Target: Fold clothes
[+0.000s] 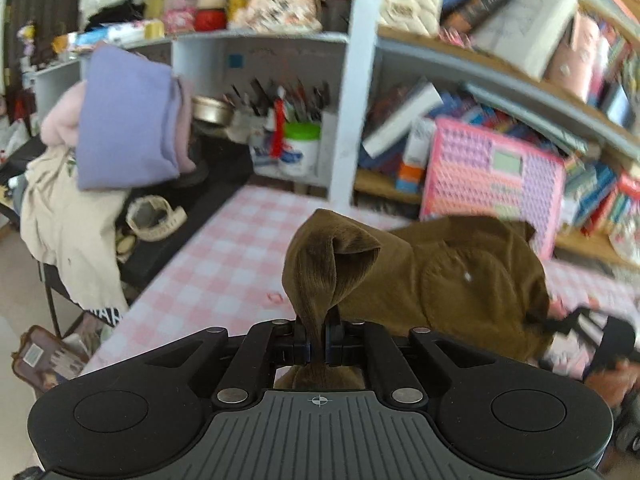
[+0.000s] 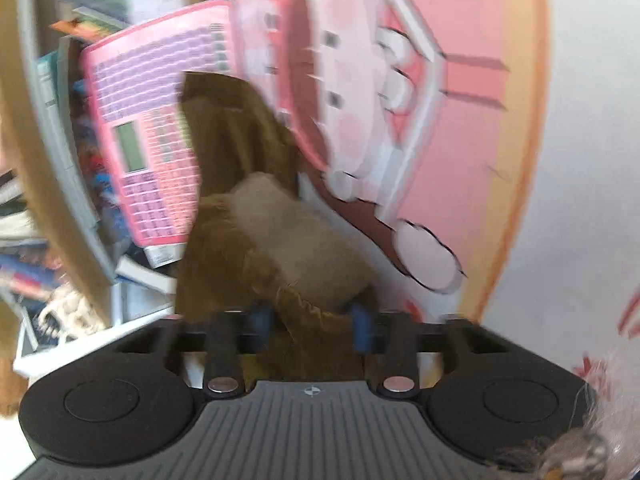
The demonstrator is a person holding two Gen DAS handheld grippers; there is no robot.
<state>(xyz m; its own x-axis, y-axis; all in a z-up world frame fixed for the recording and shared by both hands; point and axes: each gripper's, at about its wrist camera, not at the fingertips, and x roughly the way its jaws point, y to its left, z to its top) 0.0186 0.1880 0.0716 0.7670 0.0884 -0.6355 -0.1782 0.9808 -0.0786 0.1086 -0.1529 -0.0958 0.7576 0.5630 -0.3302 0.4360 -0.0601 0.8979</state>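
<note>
A brown corduroy garment (image 1: 460,280) is lifted above the pink checked table (image 1: 224,256). My left gripper (image 1: 318,340) is shut on a bunched corner of it, which sticks up between the fingers. In the right wrist view my right gripper (image 2: 312,324) has its blue-padded fingers (image 2: 362,328) set wide apart, with a fold of the brown garment (image 2: 296,248) lying between them. The right gripper itself shows blurred at the right edge of the left wrist view (image 1: 600,344).
A pink keyboard toy (image 1: 492,184) leans against bookshelves (image 1: 500,72) behind the table. A purple folded cloth (image 1: 128,120) and a beige garment (image 1: 68,224) pile on a chair at left. A pink cartoon-print box (image 2: 360,80) fills the right wrist view.
</note>
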